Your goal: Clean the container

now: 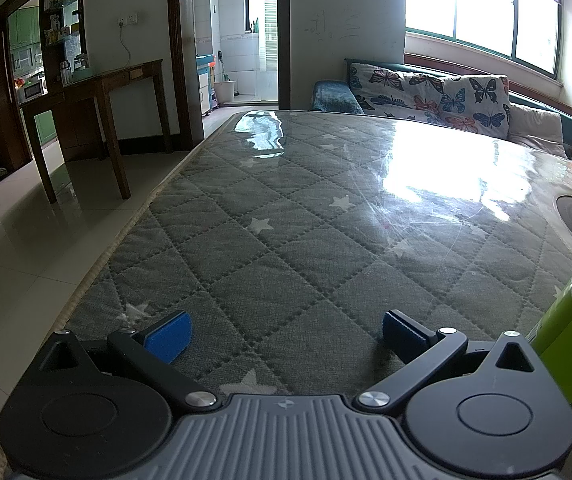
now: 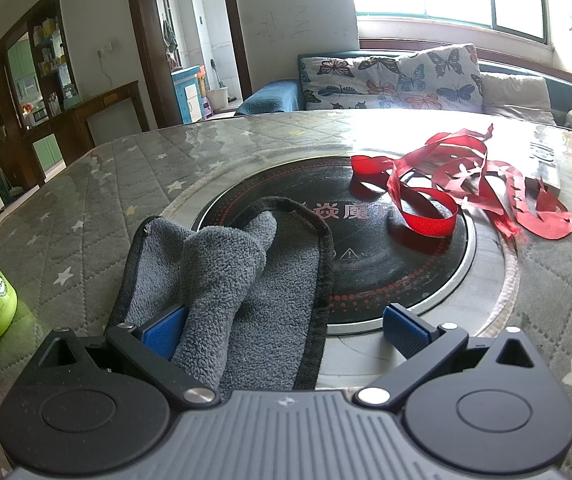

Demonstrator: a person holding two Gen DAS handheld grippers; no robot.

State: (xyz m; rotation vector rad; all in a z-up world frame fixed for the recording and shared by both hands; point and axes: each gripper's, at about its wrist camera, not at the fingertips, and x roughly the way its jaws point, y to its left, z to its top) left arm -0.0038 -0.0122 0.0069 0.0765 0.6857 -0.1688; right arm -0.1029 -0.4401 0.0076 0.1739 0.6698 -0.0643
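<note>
Grey cloth [image 2: 242,292] lies between the spread right hand-held gripper [image 2: 284,330]; left hand-held gripper [image 1: 284,336] gapes over the counter [image 1: 286,220] beside a green bottle [image 1: 570,328]

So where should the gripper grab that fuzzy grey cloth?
Probably the raised fold of the grey cloth, the hump nearest the right gripper. It stands up off the table, so the open jaws can likely close across it, coming straight forward and low. The flat edges lie too thin to pinch easily.
</note>
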